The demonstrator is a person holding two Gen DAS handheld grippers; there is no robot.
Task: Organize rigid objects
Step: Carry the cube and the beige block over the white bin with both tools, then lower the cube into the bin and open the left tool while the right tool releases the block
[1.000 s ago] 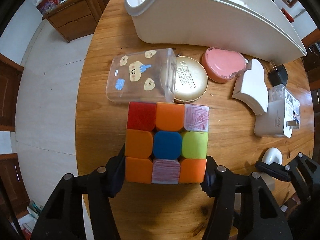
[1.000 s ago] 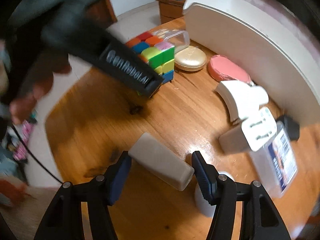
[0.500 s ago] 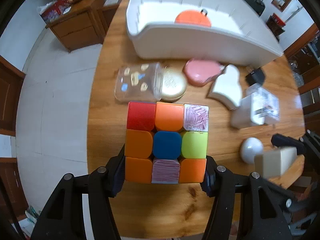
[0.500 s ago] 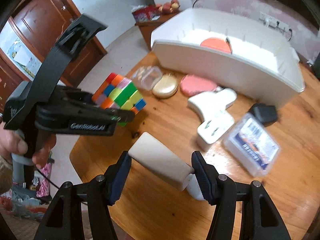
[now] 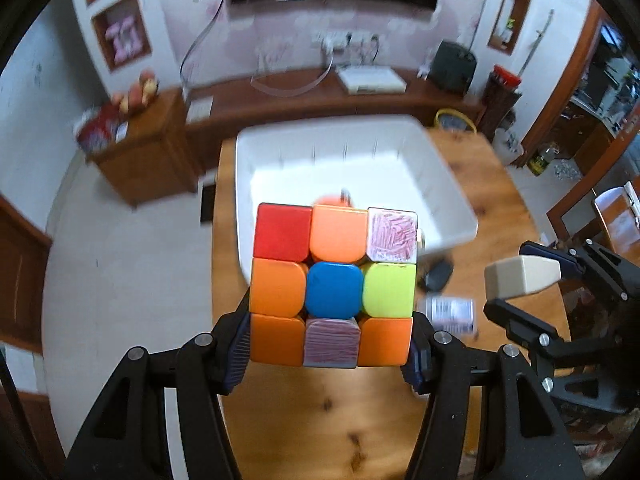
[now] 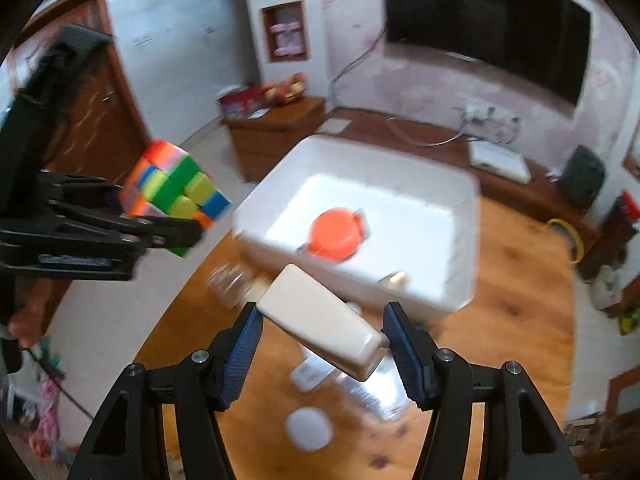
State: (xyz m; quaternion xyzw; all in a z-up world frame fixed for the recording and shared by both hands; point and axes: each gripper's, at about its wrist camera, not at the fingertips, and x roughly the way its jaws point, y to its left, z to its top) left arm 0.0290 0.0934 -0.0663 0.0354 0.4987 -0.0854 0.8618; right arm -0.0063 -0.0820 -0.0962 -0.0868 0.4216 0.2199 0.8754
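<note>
My left gripper [image 5: 330, 354] is shut on a colourful puzzle cube [image 5: 334, 286] and holds it high above the round wooden table [image 5: 320, 420], in front of the white bin [image 5: 440, 184]. The cube also shows in the right wrist view [image 6: 176, 190]. My right gripper [image 6: 322, 348] is shut on a beige rectangular block [image 6: 324, 322], held in the air near the bin [image 6: 460, 280]; the block also shows in the left wrist view [image 5: 520, 276]. An orange lidded item [image 6: 336, 234] lies inside the bin.
Below on the table lie a clear plastic box [image 6: 228, 280], a white round object [image 6: 308, 428], a labelled clear case [image 5: 450, 314] and a black adapter [image 5: 438, 274]. A wooden cabinet [image 6: 276, 132] and a TV bench [image 5: 320, 96] stand behind the table.
Both grippers have risen well above the table with their objects and tilted up toward the bin, whose inside now shows. The grips have not changed.
</note>
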